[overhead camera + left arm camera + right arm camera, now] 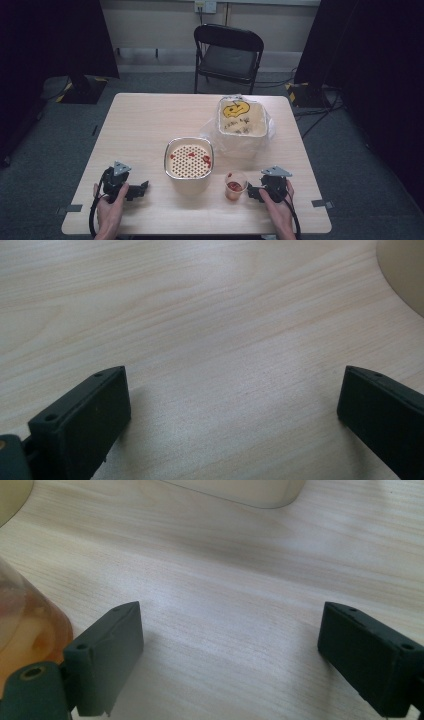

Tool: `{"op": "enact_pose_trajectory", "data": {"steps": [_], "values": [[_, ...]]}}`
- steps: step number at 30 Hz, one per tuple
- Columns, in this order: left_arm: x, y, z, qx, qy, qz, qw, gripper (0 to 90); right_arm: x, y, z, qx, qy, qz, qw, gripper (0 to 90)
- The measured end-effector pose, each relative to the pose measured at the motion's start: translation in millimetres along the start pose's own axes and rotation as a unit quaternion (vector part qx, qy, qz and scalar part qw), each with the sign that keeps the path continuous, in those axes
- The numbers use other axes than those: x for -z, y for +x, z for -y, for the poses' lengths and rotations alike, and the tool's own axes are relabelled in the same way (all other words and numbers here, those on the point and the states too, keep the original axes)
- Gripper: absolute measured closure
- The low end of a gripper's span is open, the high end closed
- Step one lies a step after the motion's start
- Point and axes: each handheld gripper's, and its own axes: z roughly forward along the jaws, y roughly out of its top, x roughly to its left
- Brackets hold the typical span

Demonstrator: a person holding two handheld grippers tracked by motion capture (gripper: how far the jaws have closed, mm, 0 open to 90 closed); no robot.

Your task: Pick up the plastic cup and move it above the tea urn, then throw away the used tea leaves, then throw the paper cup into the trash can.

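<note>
- We are resting the left gripper (pixel 141 189) on the table (pixel 145 125) near its front left corner, its jaws standing wide apart over bare wood, with nothing between them.
- We are keeping the right gripper (pixel 251 192) near the front right corner, jaws spread as far as they go and clamped on nothing; in the right gripper view (pixel 227 645) only tabletop is lying between the two black jaws.
- The small clear cup (pixel 236 185) is standing upright just beside the right gripper, toward the middle of the front edge, apart from the jaws; in the right gripper view its orange-tinted wall (pixel 27 630) is showing just outside one jaw.
- We are judging the work as hardly begun: red pieces are sitting in the cup, a few more are lying on the perforated strainer (pixel 189 159) at the table's centre, and the cup is not yet gripped.
- What is left, as we are reading it, is closing on the cup and tipping its contents over the strainer; whether the red bits already there came from the cup we cannot tell.
- Counting: two grippers, one cup, one strainer bowl, one bag-lined bin (pixel 243 122) toward the far right edge, one folding chair (pixel 227 55) beyond the table.
</note>
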Motion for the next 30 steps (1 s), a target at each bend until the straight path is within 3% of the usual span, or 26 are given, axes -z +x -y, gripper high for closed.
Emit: {"op": "enact_pose_trajectory", "data": {"steps": [9, 11, 15, 24, 30], "values": [[-0.5, -1.2, 0.1, -0.010, 0.003, -0.001, 0.9999, 0.0, 0.4, -2.3, -0.5, 0.005, 0.002, -0.008, 0.9999, 11.7], [-0.5, -1.2, 0.1, -0.010, 0.003, -0.001, 0.9999, 0.0, 0.9, -3.8, -1.3, -0.007, -0.001, -0.005, 1.0000, 14.8], [-0.5, -1.2, 0.1, -0.010, 0.004, -0.001, 0.9999, 0.0, 2.3, -2.6, -0.4, 0.003, 0.003, -0.005, 1.0000, 14.5], [-0.6, -1.2, 0.1, -0.009, 0.003, -0.001, 1.0000, 0.0, 18.6, 3.2, 2.2, 0.015, 0.009, -0.037, 0.9992, 17.6], [-0.5, -1.2, 0.1, -0.010, 0.003, -0.001, 0.9999, 0.0, 32.5, 17.7, 6.2, 0.034, 0.011, -0.083, 0.9959, 19.5]]}}
